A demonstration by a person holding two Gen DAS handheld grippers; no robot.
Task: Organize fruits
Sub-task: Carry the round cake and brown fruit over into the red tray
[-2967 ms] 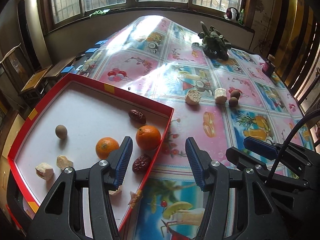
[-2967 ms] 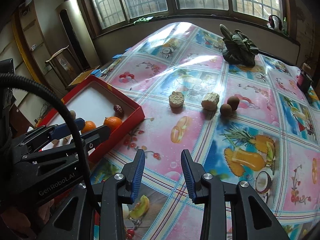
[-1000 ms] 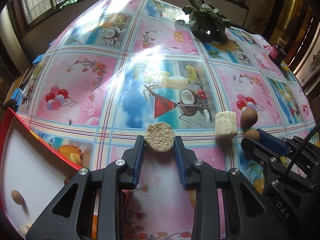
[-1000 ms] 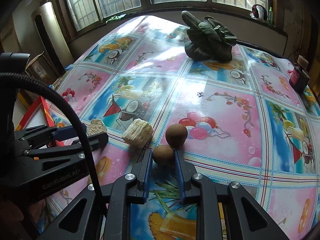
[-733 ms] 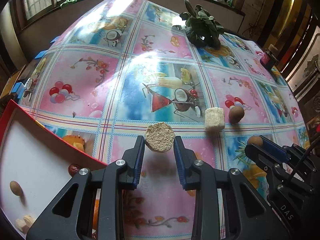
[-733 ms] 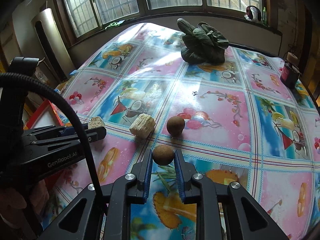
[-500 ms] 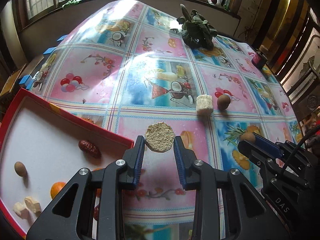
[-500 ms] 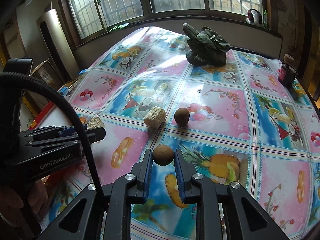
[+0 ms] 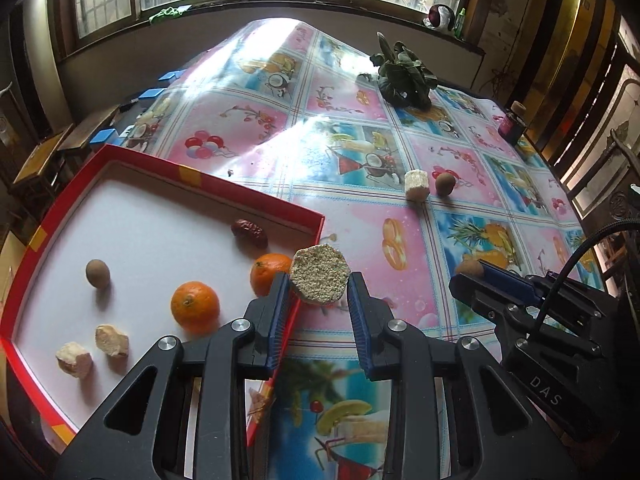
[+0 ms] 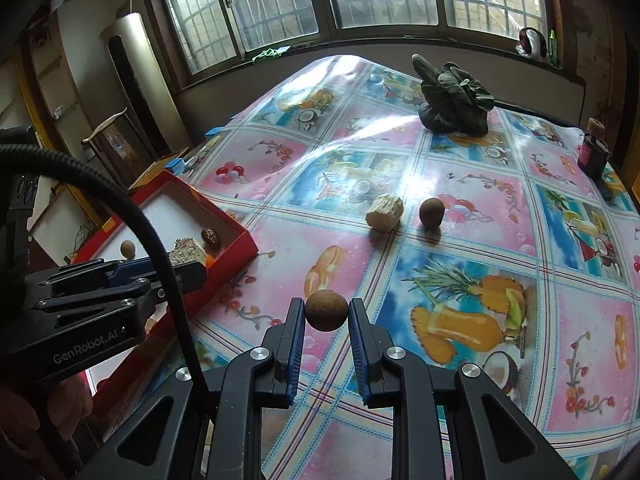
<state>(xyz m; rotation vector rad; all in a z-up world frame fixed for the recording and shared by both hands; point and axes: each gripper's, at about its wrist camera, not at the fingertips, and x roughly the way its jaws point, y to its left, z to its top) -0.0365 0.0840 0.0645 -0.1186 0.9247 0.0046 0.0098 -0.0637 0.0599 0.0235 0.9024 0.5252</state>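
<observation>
My left gripper (image 9: 319, 286) is shut on a round beige grainy slice (image 9: 319, 280), held in the air over the near right corner of the red tray (image 9: 256, 198). The tray holds two oranges (image 9: 195, 306), a red date (image 9: 249, 231), a small brown fruit (image 9: 97, 273) and two pale chunks (image 9: 111, 340). My right gripper (image 10: 326, 312) is shut on a small brown round fruit (image 10: 326, 310) above the tablecloth. A pale cob piece (image 10: 385, 210) and another brown fruit (image 10: 431, 212) lie on the cloth farther off. In the right wrist view the left gripper (image 10: 182, 264) hovers by the tray (image 10: 236, 254).
A leafy green vegetable (image 10: 454, 98) lies at the far end of the fruit-patterned tablecloth (image 10: 480, 280). A dark jar (image 10: 594, 154) stands at the far right edge. Wooden chairs (image 9: 44, 152) stand left of the table. The right gripper's body (image 9: 532, 320) sits at right in the left wrist view.
Both grippers have lifted their pieces off the cloth and carried them back and leftward toward the red tray; the slice now hangs over the tray's corner, and more of the tray has come into view.
</observation>
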